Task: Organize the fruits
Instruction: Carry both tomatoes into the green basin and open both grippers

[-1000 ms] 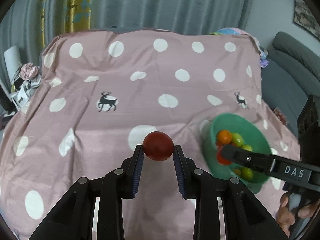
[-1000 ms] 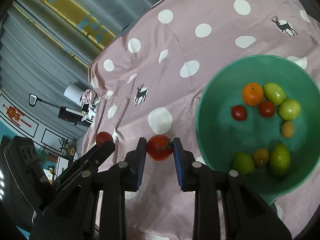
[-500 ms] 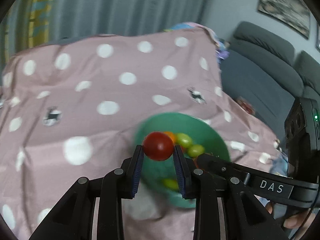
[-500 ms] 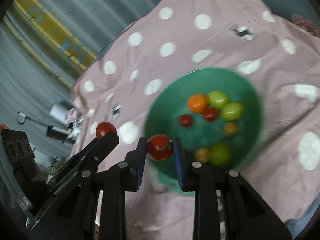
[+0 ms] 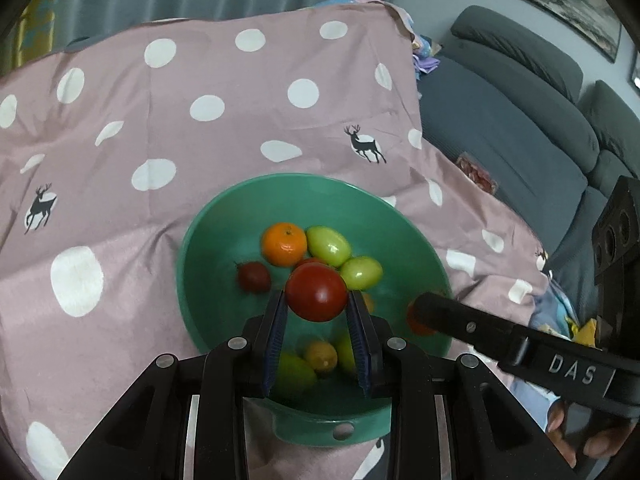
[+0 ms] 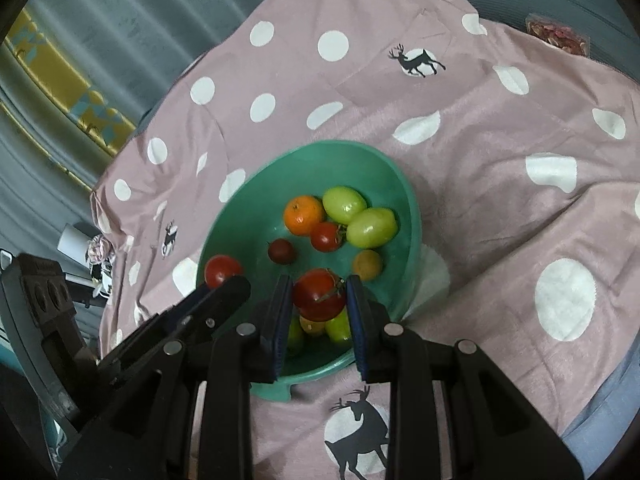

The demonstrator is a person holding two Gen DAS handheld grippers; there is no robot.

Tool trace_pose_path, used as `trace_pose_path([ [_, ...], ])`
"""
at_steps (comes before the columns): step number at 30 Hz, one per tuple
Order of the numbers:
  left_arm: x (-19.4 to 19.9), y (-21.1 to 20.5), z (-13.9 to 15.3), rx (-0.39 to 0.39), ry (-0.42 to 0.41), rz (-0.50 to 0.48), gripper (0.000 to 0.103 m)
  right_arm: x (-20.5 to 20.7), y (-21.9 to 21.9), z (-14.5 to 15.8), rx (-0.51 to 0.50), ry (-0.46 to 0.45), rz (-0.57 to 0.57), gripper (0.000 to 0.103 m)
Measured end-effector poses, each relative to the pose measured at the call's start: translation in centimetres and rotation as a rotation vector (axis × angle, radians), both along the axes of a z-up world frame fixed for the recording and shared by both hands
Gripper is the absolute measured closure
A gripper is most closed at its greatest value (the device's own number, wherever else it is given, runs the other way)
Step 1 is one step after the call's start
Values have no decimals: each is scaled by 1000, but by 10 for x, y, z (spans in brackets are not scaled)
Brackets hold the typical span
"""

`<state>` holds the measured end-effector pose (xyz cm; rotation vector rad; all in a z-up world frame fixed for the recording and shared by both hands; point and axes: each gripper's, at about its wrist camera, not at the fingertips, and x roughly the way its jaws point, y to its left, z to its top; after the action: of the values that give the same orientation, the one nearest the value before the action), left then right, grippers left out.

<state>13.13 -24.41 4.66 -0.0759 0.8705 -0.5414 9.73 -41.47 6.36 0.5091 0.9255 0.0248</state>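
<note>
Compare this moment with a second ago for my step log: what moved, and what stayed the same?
Both grippers swung from over the bare cloth to above the green bowl. The left gripper carried its smooth red tomato there, the right gripper its stemmed red tomato. Nothing was let go or newly taken. Both grips are unchanged, and the bowl's fruit, such as the orange, lies as before.

right gripper (image 6: pixel 319 295): clamps stemmed tomato (image 6: pixel 319 294) over green bowl (image 6: pixel 408 200)
left gripper (image 6: pixel 218 282): grips smooth tomato (image 6: pixel 221 270) beside it
</note>
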Motion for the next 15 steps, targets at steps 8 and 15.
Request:
trace_pose_path([
  [8, -1, -12, -11, 64, 26, -6, 72, 0, 1, -5, -1, 25, -7, 74],
  [15, -10, -21, -15, 166, 26, -32, 31, -10, -5, 4, 44, 28, -31, 47],
])
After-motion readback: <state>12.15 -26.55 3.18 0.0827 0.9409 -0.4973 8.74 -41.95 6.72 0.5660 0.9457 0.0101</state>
